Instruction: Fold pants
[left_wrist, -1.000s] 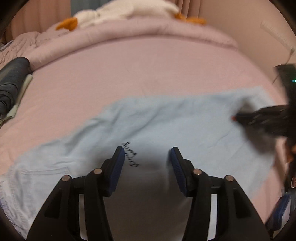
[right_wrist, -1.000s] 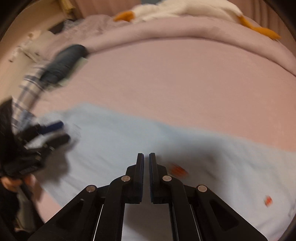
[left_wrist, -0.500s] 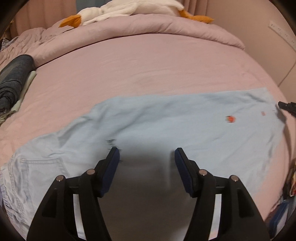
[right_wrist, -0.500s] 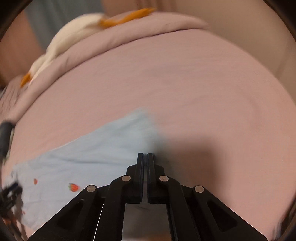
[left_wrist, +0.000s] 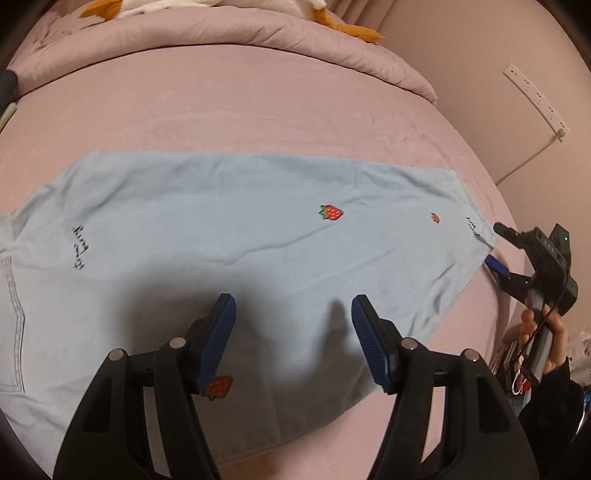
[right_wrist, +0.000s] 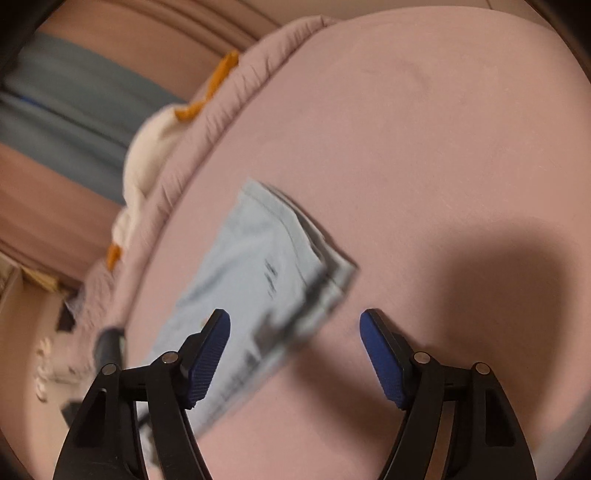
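Left gripper (left_wrist: 291, 314) fingers apart, opening, nothing clamped, above pants (left_wrist: 229, 236). Right gripper (right_wrist: 295, 332) fingers apart, opening, at hem. Pants flat on pink bed (left_wrist: 258, 103).

A pink-sheeted bed (left_wrist: 258, 110) with a rolled quilt (left_wrist: 258, 33); a white power strip (left_wrist: 535, 99) on the beige wall (left_wrist: 480, 55).

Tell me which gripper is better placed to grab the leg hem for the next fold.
Probably right: the right gripper, jaws opening and empty, sits at the light blue pants' hem; the left gripper hovers mid-leg.
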